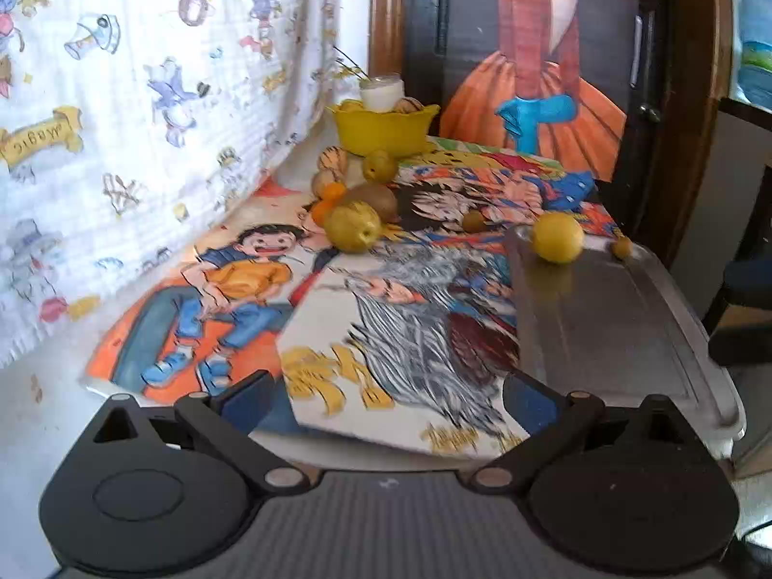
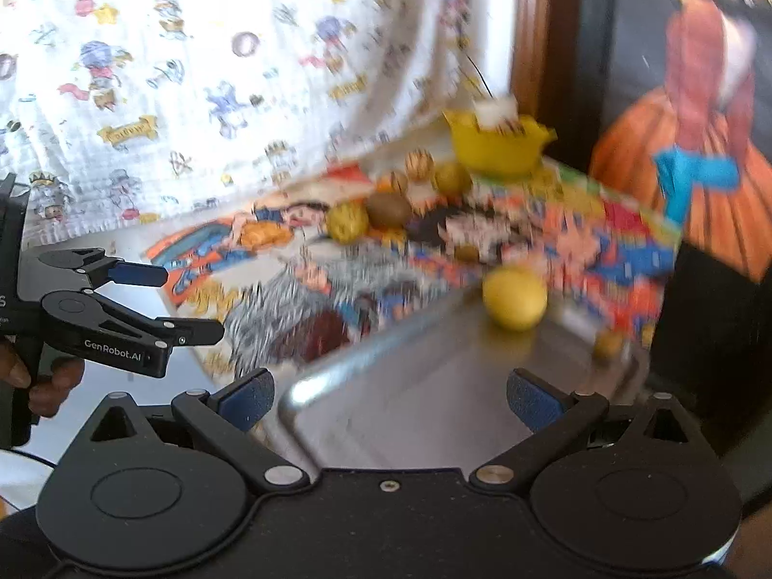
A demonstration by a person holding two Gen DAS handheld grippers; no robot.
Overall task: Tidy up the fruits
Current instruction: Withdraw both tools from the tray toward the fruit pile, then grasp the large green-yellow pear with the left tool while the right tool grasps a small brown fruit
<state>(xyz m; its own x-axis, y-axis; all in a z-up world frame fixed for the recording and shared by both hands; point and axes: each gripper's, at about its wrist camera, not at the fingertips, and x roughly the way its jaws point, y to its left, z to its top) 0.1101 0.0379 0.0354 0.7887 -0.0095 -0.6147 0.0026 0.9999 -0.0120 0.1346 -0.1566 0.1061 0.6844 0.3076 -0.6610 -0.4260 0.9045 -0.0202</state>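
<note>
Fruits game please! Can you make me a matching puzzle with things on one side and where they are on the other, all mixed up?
Things:
1. round yellow fruit
2. white cup
3. brown kiwi
4. left tongs

Places or states:
A. in the yellow bowl
B. open, holding nothing
C. on the metal tray
D. in the fruit pile on the cartoon paintings

Pairs: 1-C, 2-A, 3-D, 4-B
</note>
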